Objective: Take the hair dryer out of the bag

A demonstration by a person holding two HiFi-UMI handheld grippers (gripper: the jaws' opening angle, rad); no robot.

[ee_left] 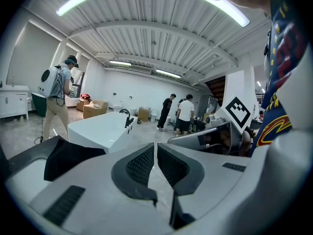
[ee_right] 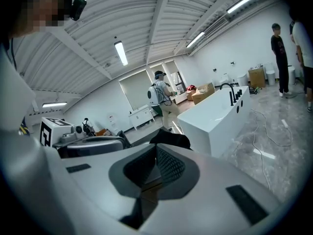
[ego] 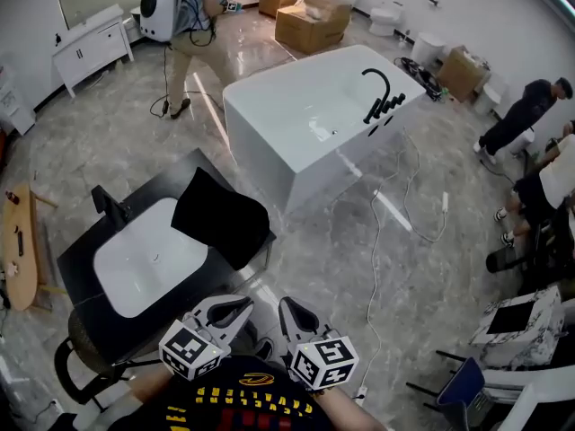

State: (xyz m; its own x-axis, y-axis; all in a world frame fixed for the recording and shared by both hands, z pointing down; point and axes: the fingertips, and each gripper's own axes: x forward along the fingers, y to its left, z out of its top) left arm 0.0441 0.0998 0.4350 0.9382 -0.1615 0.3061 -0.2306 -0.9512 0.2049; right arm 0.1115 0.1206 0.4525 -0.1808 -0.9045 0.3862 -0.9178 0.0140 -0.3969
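Close to the chest, the left gripper [ego: 243, 305] and right gripper [ego: 287, 305] are being held empty, the left's jaws nearly closed and the right's fully together. Nothing is being extracted yet. The black bag [ego: 220, 215] is lying untouched on the dark counter [ego: 76, 269], well apart, and the hair dryer is presumably being hidden inside.

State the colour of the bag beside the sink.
The bag is black; head view shows it best.

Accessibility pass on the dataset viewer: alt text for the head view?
The left tongs and right tongs, both empty, point toward a black bag on a dark vanity beside its white sink; a white bathtub stands beyond.
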